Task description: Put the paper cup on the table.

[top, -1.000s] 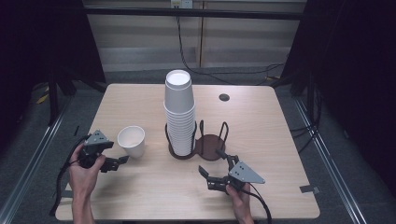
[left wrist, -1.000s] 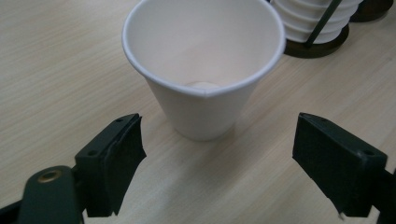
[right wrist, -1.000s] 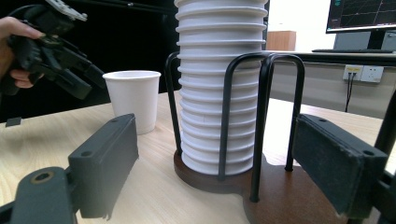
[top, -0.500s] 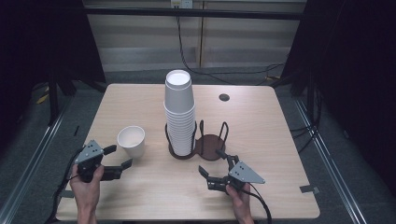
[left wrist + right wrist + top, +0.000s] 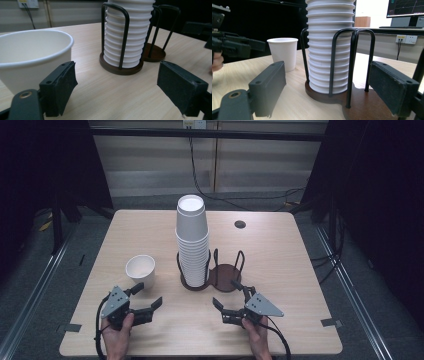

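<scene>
- Step in hand, as I judge: a single paper cup (image 5: 140, 269) had been set on the counter (image 5: 280, 255), and the left claw (image 5: 145, 296) was letting it go.
- Left claw: jaws apart, nothing between them; they had just been opening. In the left gripper view the cup (image 5: 32, 57) stood just beyond the left jaw, not between the pads, so no grip on it.
- Single cup: upright, mouth up, on the counter's left part, near the left side of the cup stack (image 5: 191, 240) but apart from it.
- Stack: many white paper cups nested mouth-down, standing in the left ring of a dark wire holder (image 5: 212, 275); the right ring of the holder was empty.
- Right claw (image 5: 231, 295): jaws wide apart, empty, low over the counter and pointing at the holder; the right gripper view looked at the stack (image 5: 329, 47) w/ the holder's wire loops (image 5: 352, 65) in front.
- Next move, prob.: take another cup off the stack. It calls for one claw to go up to the top cup, pinch its wall lightly & lift straight, so the cups below do not come w/ it.
- Care: paper wall is thin, a hard squeeze would dent it.
</scene>
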